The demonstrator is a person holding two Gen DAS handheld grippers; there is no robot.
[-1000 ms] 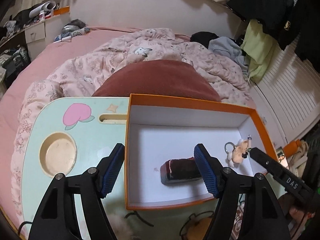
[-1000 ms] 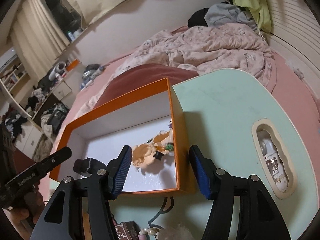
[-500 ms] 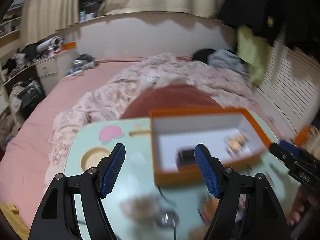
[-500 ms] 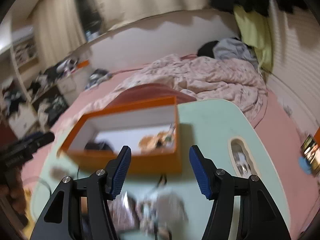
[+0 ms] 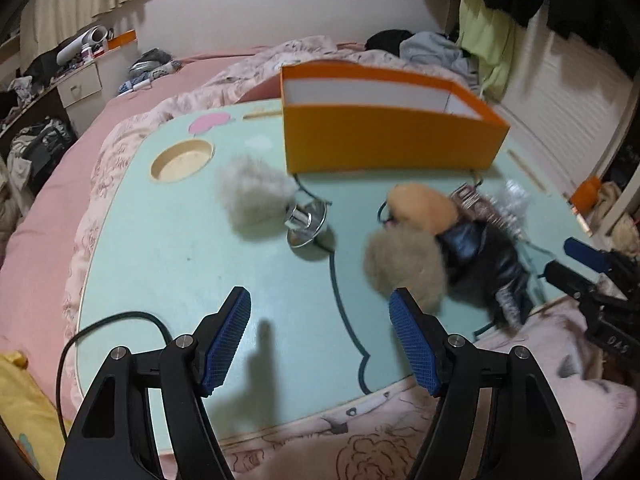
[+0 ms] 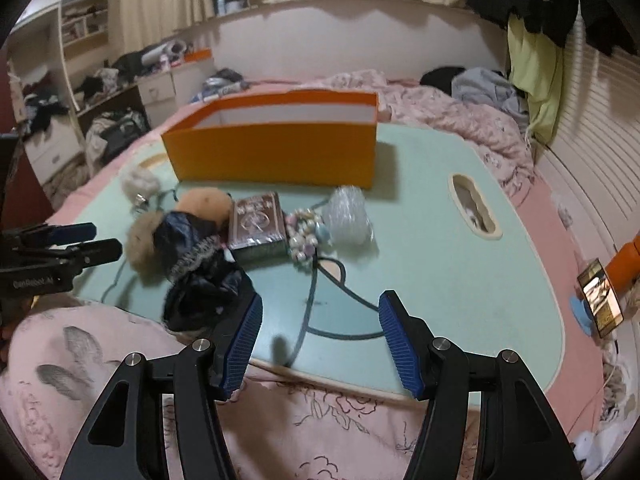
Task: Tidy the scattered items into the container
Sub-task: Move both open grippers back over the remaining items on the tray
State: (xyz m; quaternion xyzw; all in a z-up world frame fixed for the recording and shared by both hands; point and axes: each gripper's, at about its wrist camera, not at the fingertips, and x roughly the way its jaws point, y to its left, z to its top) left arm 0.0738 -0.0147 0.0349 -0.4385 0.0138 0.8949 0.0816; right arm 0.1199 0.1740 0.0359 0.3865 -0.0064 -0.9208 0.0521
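An orange box (image 5: pixel 384 148) (image 6: pixel 276 152) stands at the far side of a mint-green lap table (image 5: pixel 200 272) (image 6: pixel 440 248). In front of it lie a grey pompom (image 5: pixel 252 196) with a metal ring (image 5: pixel 306 224), tan pompoms (image 5: pixel 404 256) (image 6: pixel 204 204), a black jacket-like piece (image 5: pixel 496 272) (image 6: pixel 200 284), a dark card box (image 6: pixel 258 224), a bead bracelet (image 6: pixel 306 236) and a clear bubble-wrap bundle (image 6: pixel 348 216). My left gripper (image 5: pixel 320 340) is open and empty over the table's near edge. My right gripper (image 6: pixel 320 344) is open and empty at the near edge.
The table rests on a pink bed with a floral quilt (image 6: pixel 460 116). A round cup recess (image 5: pixel 182 160) is at the table's left, an oval slot (image 6: pixel 474 208) at its right. A black cable (image 5: pixel 104 324) runs at the near left. A phone (image 6: pixel 600 300) stands right.
Both grippers pulled back and lowered from over the box to the table's near edge. The scattered items in front of the box came into view. Both stayed open.
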